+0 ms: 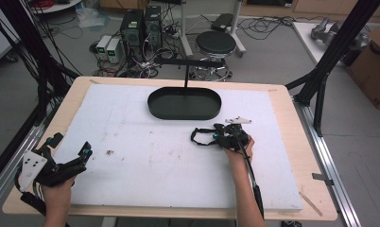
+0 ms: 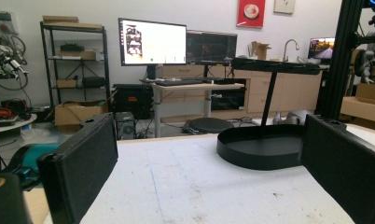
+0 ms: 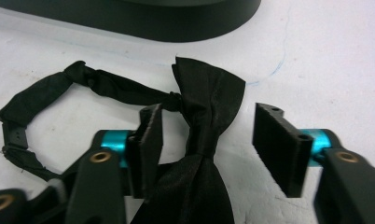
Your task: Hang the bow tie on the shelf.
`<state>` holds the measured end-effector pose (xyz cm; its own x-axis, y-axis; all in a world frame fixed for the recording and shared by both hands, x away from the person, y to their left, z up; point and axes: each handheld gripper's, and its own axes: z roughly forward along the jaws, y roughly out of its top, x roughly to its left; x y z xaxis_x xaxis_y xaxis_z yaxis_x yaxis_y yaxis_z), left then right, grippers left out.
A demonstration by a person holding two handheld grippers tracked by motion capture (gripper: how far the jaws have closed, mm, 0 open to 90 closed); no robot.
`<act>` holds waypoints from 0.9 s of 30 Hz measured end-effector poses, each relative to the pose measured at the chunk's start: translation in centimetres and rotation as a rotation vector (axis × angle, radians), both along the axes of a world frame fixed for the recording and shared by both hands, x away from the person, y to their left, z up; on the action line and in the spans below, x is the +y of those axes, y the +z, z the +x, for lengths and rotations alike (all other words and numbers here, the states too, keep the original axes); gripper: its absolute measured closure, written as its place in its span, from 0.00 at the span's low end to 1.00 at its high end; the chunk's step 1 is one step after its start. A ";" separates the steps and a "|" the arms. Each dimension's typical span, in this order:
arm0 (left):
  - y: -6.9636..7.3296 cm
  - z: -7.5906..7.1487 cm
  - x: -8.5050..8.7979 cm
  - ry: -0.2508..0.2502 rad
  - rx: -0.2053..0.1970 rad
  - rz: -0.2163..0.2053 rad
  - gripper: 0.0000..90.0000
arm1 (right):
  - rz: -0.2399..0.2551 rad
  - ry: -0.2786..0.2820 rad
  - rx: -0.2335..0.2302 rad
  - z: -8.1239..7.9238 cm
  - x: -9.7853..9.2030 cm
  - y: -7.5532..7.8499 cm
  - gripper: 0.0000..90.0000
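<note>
Black bow tie (image 3: 209, 135), lying on the white foam mat (image 1: 145, 156) just before the oval tray (image 1: 184, 103).
Right gripper (image 3: 206, 140) is straddling its knot, jaws spread, apparently lining up a pinch; left gripper (image 1: 82, 158) is idling spread near the mat's left edge.

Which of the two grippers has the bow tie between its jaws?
The right gripper: its open jaws straddle the black bow tie. The left gripper sits apart, empty.
</note>
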<state>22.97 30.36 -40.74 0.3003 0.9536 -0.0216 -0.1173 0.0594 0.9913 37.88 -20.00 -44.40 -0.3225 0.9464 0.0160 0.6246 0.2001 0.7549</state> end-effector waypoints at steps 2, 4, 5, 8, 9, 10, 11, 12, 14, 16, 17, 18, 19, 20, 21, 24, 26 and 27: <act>0.0 0.0 0.0 -0.001 0.001 0.002 0.06 | -0.007 0.007 0.012 0.0 0.1 -0.1 0.56; 0.0 0.0 0.0 -0.001 0.002 0.000 0.06 | -0.016 0.019 0.017 0.0 0.1 -0.2 0.61; 0.0 0.0 -0.1 0.000 0.002 0.000 0.06 | -0.013 0.020 0.021 0.0 0.2 -0.2 0.64; 0.0 0.0 -0.1 -0.001 0.002 0.000 0.06 | -0.016 0.021 0.020 -0.1 0.4 -0.2 0.76; 0.0 0.0 -0.1 -0.001 0.002 0.000 0.06 | -0.015 0.022 0.022 -0.1 0.3 -0.2 0.78; 0.0 0.0 -0.1 -0.001 0.002 0.000 0.06 | -0.007 0.020 0.027 -0.1 0.3 -0.2 0.80; 0.0 0.0 -0.1 -0.001 0.003 0.000 0.06 | -0.010 0.019 0.024 0.0 0.2 -0.2 0.82; 0.0 0.0 -0.1 -0.001 0.003 0.000 0.06 | -0.010 0.019 0.024 0.0 0.2 -0.2 0.82; 0.0 0.0 0.0 -0.001 0.003 -0.001 0.06 | -0.047 0.020 0.003 -0.1 0.1 -0.1 0.85; -0.1 0.0 0.0 0.000 0.002 -0.004 0.06 | -0.047 0.021 -0.034 -0.3 0.1 0.2 0.86; -0.1 0.0 0.0 0.000 0.002 -0.004 0.06 | -0.040 0.016 -0.058 -0.5 0.1 0.5 0.86; -0.1 0.0 0.0 0.001 0.002 -0.005 0.06 | -0.032 0.022 -0.088 -0.7 0.1 0.8 0.86; -0.1 0.0 0.1 0.001 0.002 -0.007 0.06 | -0.032 0.022 -0.088 -0.7 0.1 0.8 0.86; 0.0 0.0 0.1 0.001 0.003 -0.006 0.06 | -0.016 0.031 -0.146 -1.0 0.3 1.5 0.86; 0.0 0.0 0.1 0.001 0.003 -0.006 0.06 | -0.016 0.031 -0.146 -1.0 0.3 1.5 0.86; -0.1 0.0 0.1 0.000 0.002 -0.007 0.06 | 0.026 0.037 -0.224 -1.7 0.1 2.7 0.86; -0.1 0.1 0.0 -0.002 0.004 -0.004 0.06 | 0.070 0.032 -0.255 -2.0 -0.1 3.4 0.86; -0.2 0.1 0.0 -0.001 0.004 -0.005 0.06 | 0.083 0.033 -0.271 -2.2 -0.1 3.7 0.86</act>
<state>23.05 30.34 -40.91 0.3015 0.9531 -0.0276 -0.1127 0.0644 0.9915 35.71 -20.14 -40.69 -0.3562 0.9344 0.0023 0.3919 0.1471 0.9082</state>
